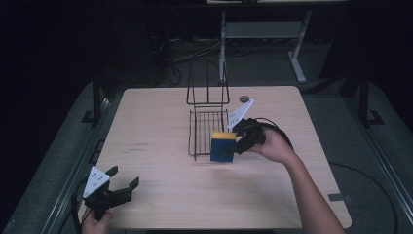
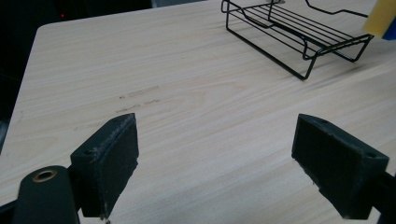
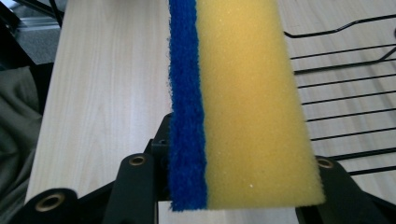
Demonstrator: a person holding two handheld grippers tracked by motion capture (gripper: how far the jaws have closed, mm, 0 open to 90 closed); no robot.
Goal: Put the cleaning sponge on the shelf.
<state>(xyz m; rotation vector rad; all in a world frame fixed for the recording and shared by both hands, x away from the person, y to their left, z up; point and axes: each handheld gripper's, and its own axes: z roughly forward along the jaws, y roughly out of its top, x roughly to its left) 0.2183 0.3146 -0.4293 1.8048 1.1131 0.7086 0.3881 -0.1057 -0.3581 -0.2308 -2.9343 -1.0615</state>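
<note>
One sponge [image 1: 221, 146] – yellow with a blue layer – is clamped upright between the jaws of the right gripper [image 1: 233, 146] just beside the near right corner of one wire rack [image 1: 207, 127], while the left gripper [image 1: 122, 178] is held wide open and empty over the table [image 1: 156, 117] at the near left.

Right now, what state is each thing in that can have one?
Sponge: clamped between the right gripper's fingers, off the table, beside the rack's near right corner.
Right gripper: shut on the sponge.
Left gripper: open, nothing between its fingers, above the table's near left part.
Wire rack: standing on the table, nothing in it.
</note>
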